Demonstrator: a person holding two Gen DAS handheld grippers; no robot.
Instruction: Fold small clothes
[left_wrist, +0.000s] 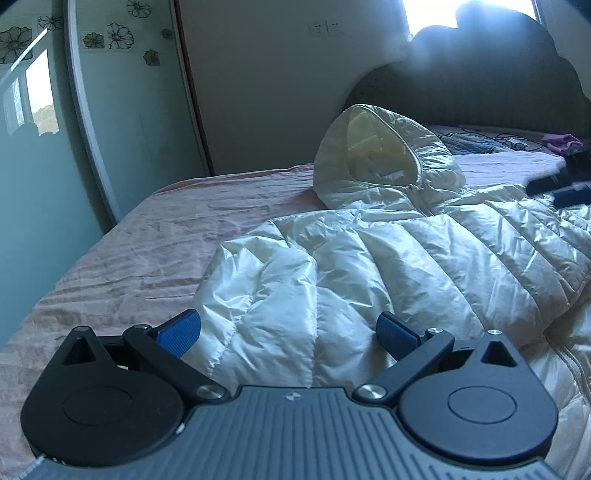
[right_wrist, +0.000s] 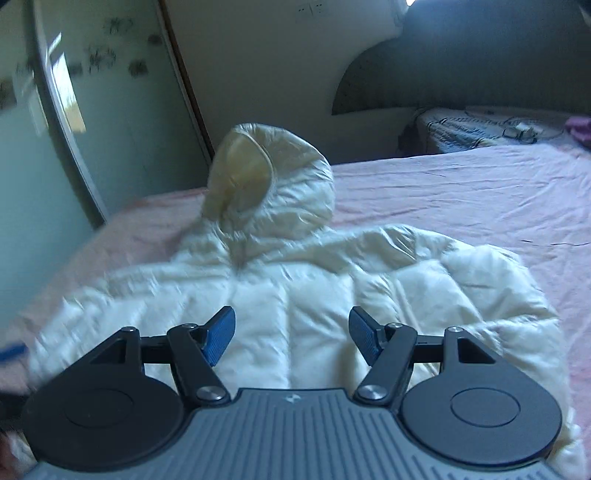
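Two grippers, left gripper (left_wrist: 289, 334) and right gripper (right_wrist: 291, 338), both spread wide, holding nothing, poised just above the jacket (left_wrist: 369, 266). Spread flat, front up, on the pink bed sheet (left_wrist: 129, 236), hood (left_wrist: 384, 158) toward the headboard (left_wrist: 480, 96). Probably light, puffy, slippery-shelled; best pinched at a sleeve cuff or hem seam, not mid-panel.

A cream puffer jacket (left_wrist: 369, 266) lies spread on the pink bedsheet (left_wrist: 147, 240), its hood (left_wrist: 384, 155) propped upright; the left gripper (left_wrist: 288, 332) hovers over a sleeve with blue pads (left_wrist: 181, 332) wide apart
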